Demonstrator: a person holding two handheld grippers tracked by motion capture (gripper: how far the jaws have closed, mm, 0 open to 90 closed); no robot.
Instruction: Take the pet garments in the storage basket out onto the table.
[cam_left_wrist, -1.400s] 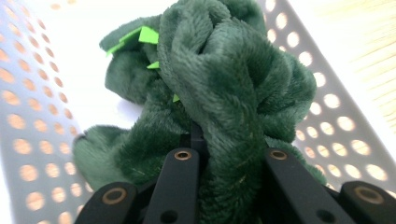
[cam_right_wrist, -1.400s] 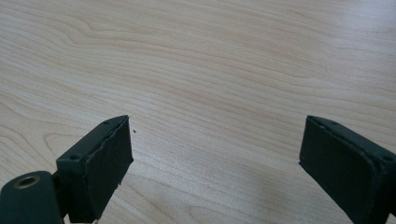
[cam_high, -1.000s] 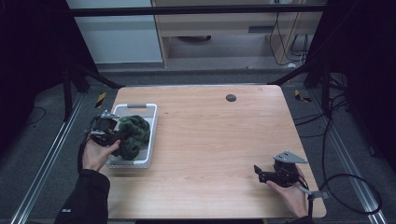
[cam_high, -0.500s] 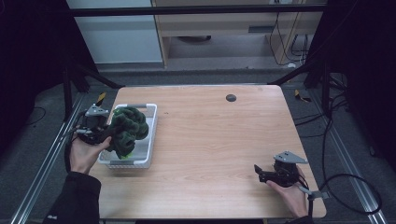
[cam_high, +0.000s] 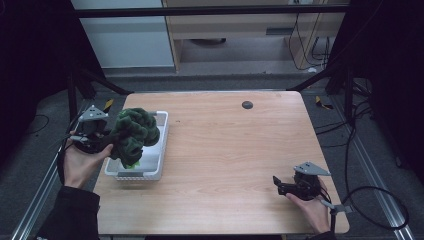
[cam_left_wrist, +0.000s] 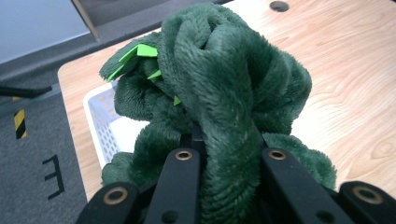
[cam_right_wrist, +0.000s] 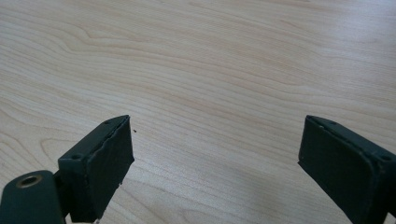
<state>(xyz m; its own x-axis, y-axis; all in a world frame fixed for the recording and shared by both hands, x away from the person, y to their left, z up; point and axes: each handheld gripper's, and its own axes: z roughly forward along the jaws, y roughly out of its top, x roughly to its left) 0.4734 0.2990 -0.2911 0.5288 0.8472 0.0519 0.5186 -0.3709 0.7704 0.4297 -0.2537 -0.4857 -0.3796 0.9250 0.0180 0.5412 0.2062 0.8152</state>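
Lifted higher off the white basket (cam_high: 150, 170) — fuzzy, crumpled dark-green cloth (cam_high: 134, 135).

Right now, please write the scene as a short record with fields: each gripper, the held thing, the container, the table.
left gripper: shut on the green plush cloth, at the table's left edge
right gripper: open, holds nothing, low over the near right part of the table
green plush cloth: bunched, dark green with small bright green tags, lifted above the basket
white basket: on the table's left side, under the cloth; inside mostly hidden
table: light wood, small dark round mark near the far edge
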